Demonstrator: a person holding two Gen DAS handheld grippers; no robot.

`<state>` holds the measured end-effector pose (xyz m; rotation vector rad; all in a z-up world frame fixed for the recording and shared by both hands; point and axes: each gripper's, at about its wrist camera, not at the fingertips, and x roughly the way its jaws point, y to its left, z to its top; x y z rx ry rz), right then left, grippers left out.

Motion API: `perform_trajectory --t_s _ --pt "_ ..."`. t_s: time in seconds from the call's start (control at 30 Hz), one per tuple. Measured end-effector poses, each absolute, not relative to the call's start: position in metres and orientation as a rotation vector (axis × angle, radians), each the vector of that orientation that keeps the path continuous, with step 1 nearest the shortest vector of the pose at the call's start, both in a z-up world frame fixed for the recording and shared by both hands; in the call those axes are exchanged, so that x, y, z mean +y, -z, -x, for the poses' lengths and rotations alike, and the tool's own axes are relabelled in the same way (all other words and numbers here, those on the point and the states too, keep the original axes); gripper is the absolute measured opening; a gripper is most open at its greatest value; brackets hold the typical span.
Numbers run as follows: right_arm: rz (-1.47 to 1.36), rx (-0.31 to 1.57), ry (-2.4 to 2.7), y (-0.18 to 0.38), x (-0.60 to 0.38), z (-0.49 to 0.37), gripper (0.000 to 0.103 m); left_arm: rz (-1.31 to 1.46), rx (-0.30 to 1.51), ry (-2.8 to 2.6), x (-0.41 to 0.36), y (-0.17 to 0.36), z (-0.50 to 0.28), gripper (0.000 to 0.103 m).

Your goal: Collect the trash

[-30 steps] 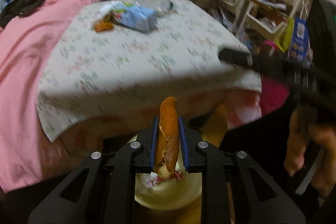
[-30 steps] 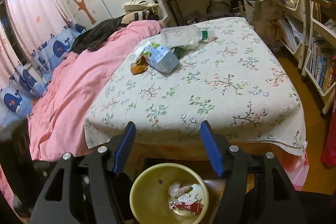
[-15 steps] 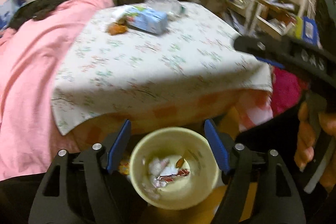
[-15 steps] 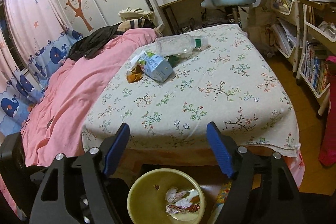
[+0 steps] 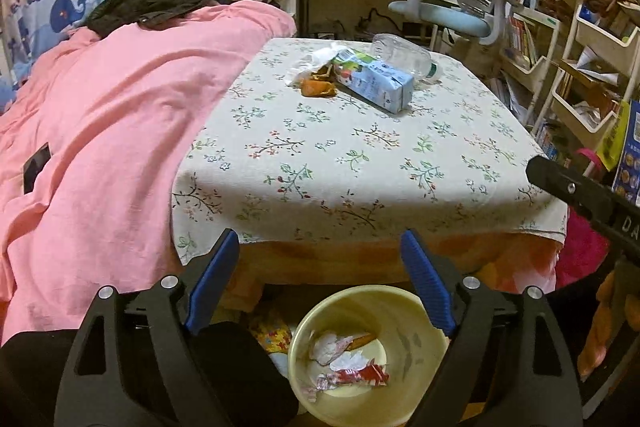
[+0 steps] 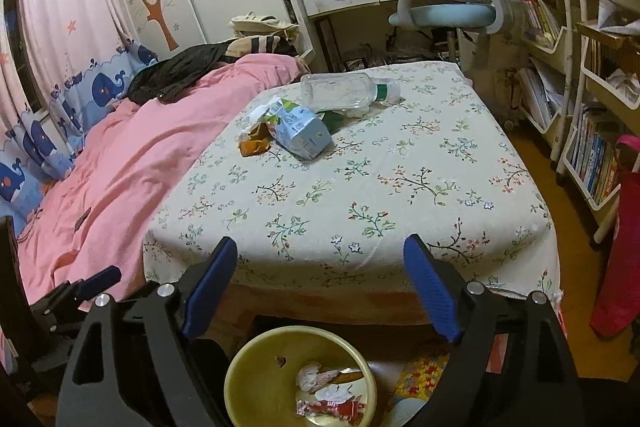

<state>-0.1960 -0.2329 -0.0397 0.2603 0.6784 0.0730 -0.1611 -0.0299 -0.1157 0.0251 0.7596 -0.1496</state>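
Note:
A yellow bin (image 5: 420, 311) stands on the floor under the table's near edge, with crumpled wrappers and an orange peel (image 5: 362, 339) inside; it also shows in the right wrist view (image 6: 244, 359). My left gripper (image 5: 320, 251) is open and empty above the bin. My right gripper (image 6: 320, 255) is open and empty over it too. On the far side of the floral tablecloth (image 5: 360, 155) lie a blue carton (image 5: 372, 83), an orange scrap (image 5: 318, 89), a white wrapper (image 5: 316, 61) and a clear plastic bottle (image 5: 400, 55). The same carton (image 6: 302, 131) and bottle (image 6: 340, 93) show in the right wrist view.
A pink blanket (image 5: 100, 131) covers the bed to the left. A desk chair (image 5: 464, 3) stands behind the table. White shelves with books (image 5: 580, 67) line the right side. The right gripper's body (image 5: 580, 195) shows at the left wrist view's right edge.
My left gripper was shut on an orange peel above the bin; it opened and the peel now lies in the bin. Both grippers have risen slightly.

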Motion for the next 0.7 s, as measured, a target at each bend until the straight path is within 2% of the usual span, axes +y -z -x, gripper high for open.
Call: perform_trajectory --t_s 0.33,0.7 --pt "-0.234 0.672 -0.071 0.040 -0.228 0.198 0.082 -0.005 0.701 0.106 -0.024 0.108 0.162 0.080" --pt "-0.219 0.667 -0.069 0.040 -0.222 0.196 0.082 -0.001 0.647 0.063 -0.016 0.088 0.143 0.087"
